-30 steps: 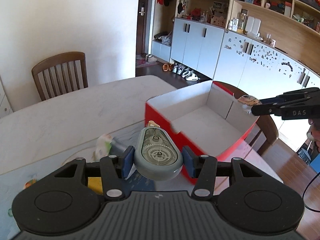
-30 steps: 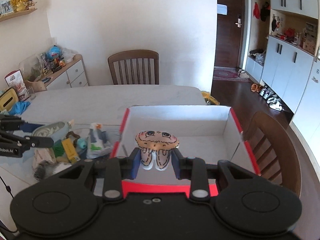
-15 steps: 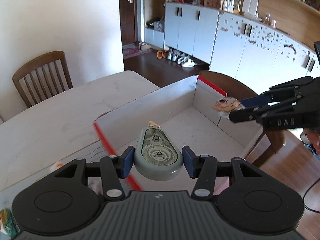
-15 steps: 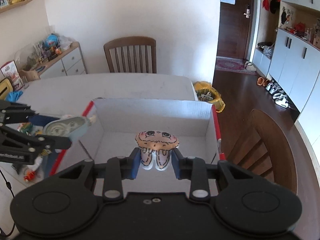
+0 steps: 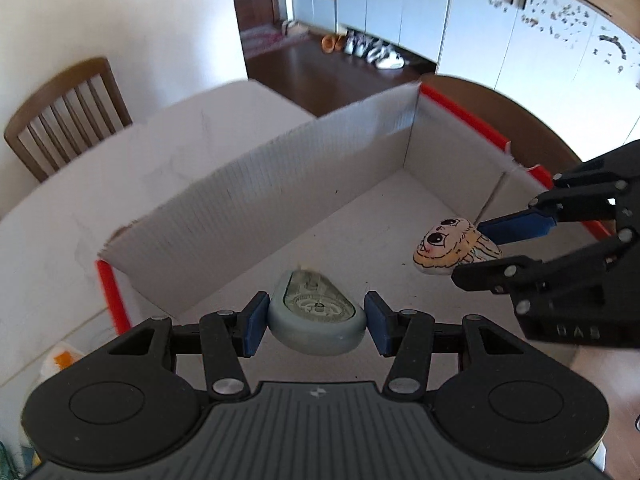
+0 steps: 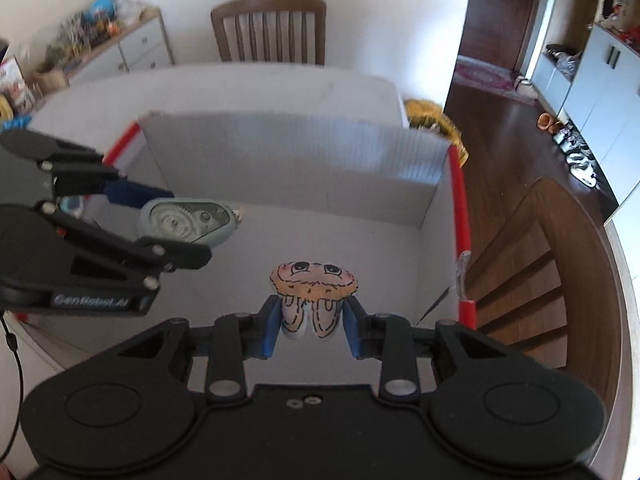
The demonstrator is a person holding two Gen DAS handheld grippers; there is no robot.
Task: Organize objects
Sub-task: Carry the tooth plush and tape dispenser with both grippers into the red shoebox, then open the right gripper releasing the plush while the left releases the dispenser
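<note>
Left wrist view: the counter (image 5: pixel 80 184) carries an open cardboard box (image 5: pixel 248 208) with red outer edges. The left claw (image 5: pixel 316 322) is clenched on a grey tape dispenser (image 5: pixel 316 314) and hangs over the box floor near the left wall. To its right, the right claw (image 5: pixel 480 248) grips a cartoon figure (image 5: pixel 452 250) above the same floor. In the right wrist view, the dispenser (image 6: pixel 186 220) and the figure (image 6: pixel 314 292) both hang inside the box walls; whether either touches the floor cannot be told. Judgement: both items are delivered over the box, release remains. The box appears otherwise empty. A few things lie on the counter left of the box; these probably remain to be sorted.
</note>
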